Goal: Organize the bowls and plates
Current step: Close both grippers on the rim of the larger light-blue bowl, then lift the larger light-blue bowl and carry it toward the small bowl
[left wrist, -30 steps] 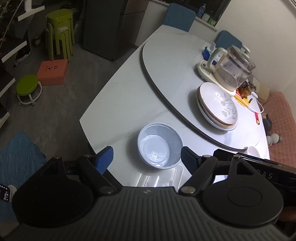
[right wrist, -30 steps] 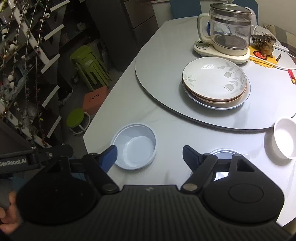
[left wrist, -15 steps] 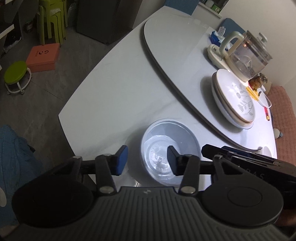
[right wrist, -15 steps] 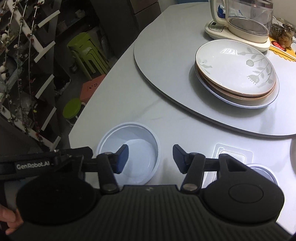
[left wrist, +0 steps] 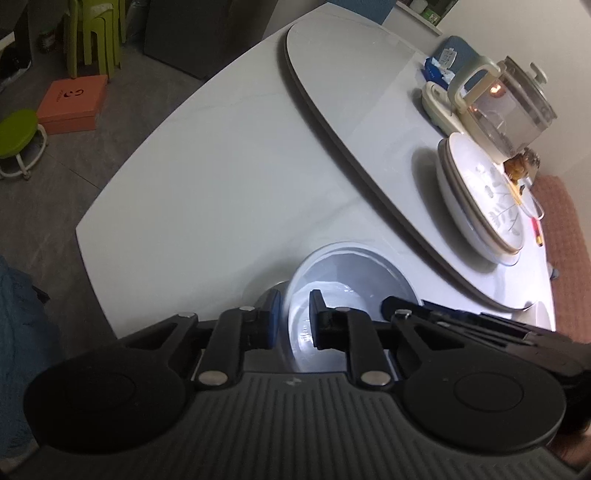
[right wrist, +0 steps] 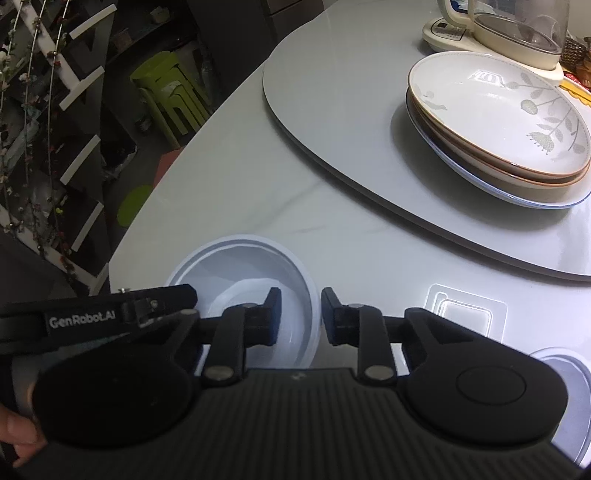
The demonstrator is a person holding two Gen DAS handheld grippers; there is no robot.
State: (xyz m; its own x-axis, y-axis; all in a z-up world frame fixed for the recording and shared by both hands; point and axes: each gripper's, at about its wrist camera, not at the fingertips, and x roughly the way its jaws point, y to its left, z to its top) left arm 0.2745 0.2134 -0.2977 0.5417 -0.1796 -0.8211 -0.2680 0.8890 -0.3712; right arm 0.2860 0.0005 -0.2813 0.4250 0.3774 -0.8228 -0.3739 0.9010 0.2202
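A pale blue bowl [left wrist: 351,273] sits near the table's front edge; it also shows in the right wrist view [right wrist: 236,269]. My left gripper [left wrist: 294,314] straddles the bowl's left rim, one finger outside, one inside, nearly closed on it. My right gripper [right wrist: 300,314] straddles the bowl's right rim, fingers close on either side. A stack of flowered plates [right wrist: 495,118] rests on the grey turntable [right wrist: 332,122], also seen in the left wrist view [left wrist: 480,199].
A glass kettle [left wrist: 506,107] stands behind the plates. A second pale bowl [right wrist: 569,376] is at the lower right edge. A clear plastic tray [right wrist: 465,306] lies on the table. Green stools [left wrist: 92,33] and an orange box [left wrist: 70,107] are on the floor.
Both grippers moved down and in toward the bowl and closed from wide open to narrow, each now around one side of its rim.
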